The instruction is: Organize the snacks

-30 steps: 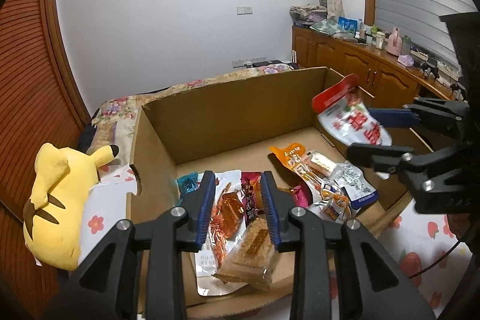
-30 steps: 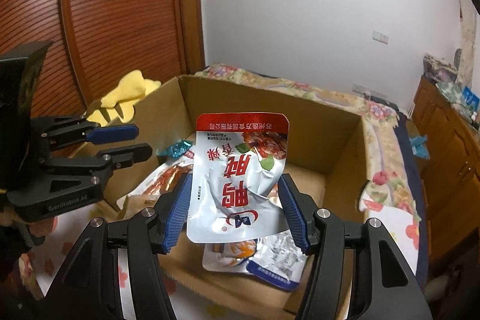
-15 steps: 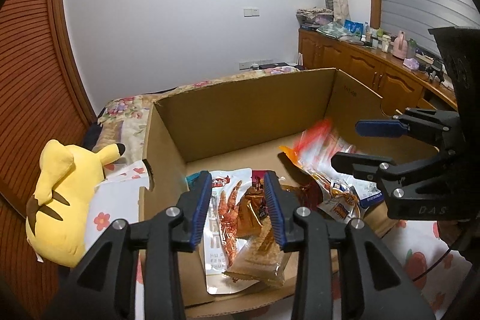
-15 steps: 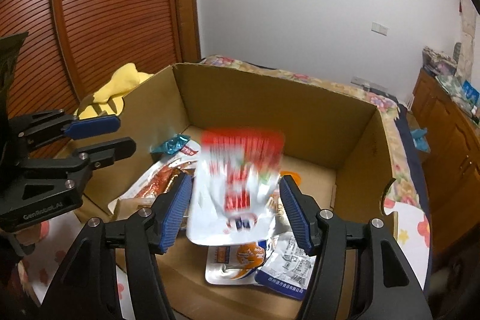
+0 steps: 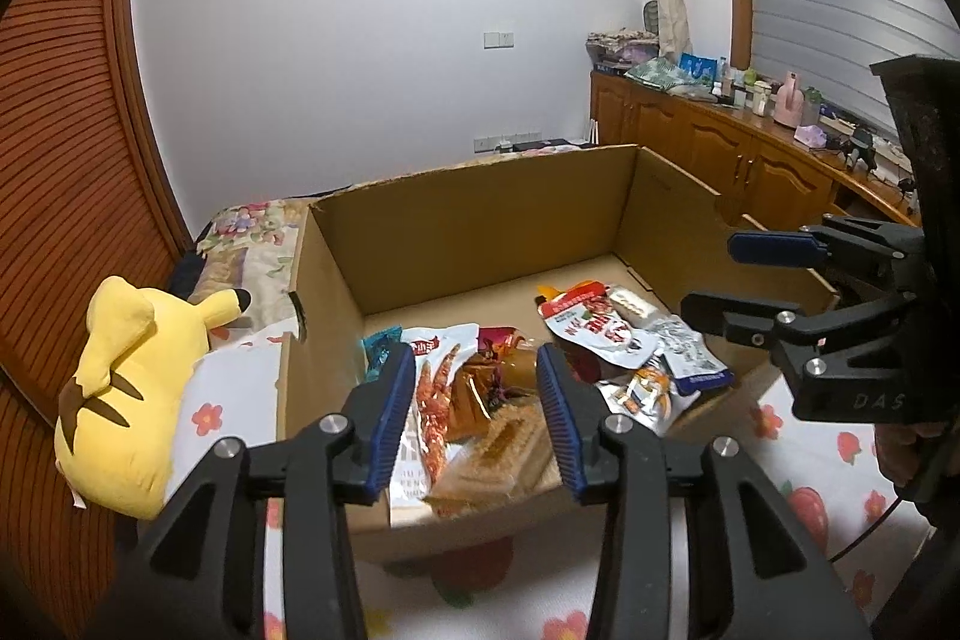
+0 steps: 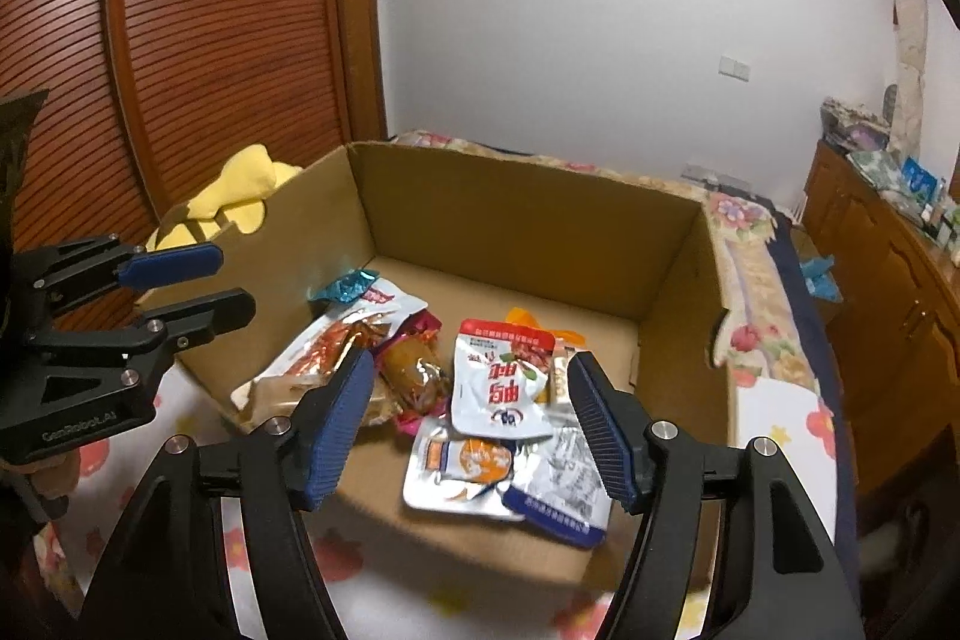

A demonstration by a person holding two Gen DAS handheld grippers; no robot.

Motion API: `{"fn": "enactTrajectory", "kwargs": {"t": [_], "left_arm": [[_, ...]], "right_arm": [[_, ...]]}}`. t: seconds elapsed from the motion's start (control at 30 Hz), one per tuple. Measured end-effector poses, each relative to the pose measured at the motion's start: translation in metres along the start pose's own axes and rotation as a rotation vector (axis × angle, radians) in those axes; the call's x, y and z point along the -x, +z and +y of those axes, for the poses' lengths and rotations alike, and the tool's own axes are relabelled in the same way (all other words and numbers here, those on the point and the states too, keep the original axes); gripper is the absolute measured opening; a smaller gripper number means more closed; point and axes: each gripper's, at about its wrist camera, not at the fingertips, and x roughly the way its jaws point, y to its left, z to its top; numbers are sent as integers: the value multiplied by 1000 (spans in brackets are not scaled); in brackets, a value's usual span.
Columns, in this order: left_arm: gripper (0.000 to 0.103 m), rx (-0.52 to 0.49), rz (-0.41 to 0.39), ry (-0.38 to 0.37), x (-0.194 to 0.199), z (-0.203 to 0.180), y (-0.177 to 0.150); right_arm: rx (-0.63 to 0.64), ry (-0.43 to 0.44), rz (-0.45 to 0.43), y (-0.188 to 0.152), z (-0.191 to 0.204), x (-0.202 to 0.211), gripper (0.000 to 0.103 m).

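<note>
right wrist: blue wrapper [image 6: 817, 274] beyond box [image 6: 528, 214] | left wrist: plush [image 5: 120, 388] | left tongs [image 5: 477, 415], right tongs [image 6: 474, 424] parted, opening, empty

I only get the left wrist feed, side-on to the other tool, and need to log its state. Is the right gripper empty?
Observer: Yes. The right gripper has just been opening its jaws and they stand open, nothing between the pads; the white-and-red pouch lies in the cardboard box beneath.
Operator: Anything lying outside on the cabinet side?
Observer: A crumpled blue item lies on the bedding past that wall; what it is I cannot tell.
</note>
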Motion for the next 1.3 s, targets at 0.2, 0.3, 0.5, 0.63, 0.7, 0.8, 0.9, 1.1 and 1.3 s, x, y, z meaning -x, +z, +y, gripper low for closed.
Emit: {"fn": "enactTrajectory", "kwargs": {"t": [0.2, 0.3, 0.5, 0.63, 0.7, 0.8, 0.9, 1.1, 1.3], "left_arm": [[51, -18, -57, 13, 40, -9, 2], [53, -30, -88, 27, 62, -15, 4], [73, -40, -158, 32, 102, -21, 3], [75, -42, -193, 47, 124, -24, 3], [75, -47, -210, 66, 133, -24, 3], [76, -60, -247, 111, 148, -28, 2], [80, -56, -270, 128, 159, -30, -1], [94, -7, -310, 146, 180, -27, -9], [98, 39, -336, 182, 192, -25, -20]], "right_arm": [[-11, -14, -56, -2, 8, 39, 70], [-7, -24, -90, -1, 12, 60, 71], [5, -41, -155, 0, 23, 99, 74], [12, -61, -192, 0, 30, 120, 78], [9, -69, -211, 0, 33, 130, 81], [13, -83, -236, -2, 38, 144, 85], [0, -96, -262, -4, 42, 155, 86], [-15, -112, -308, -11, 46, 176, 89], [-43, -117, -331, -23, 48, 189, 93]]}}
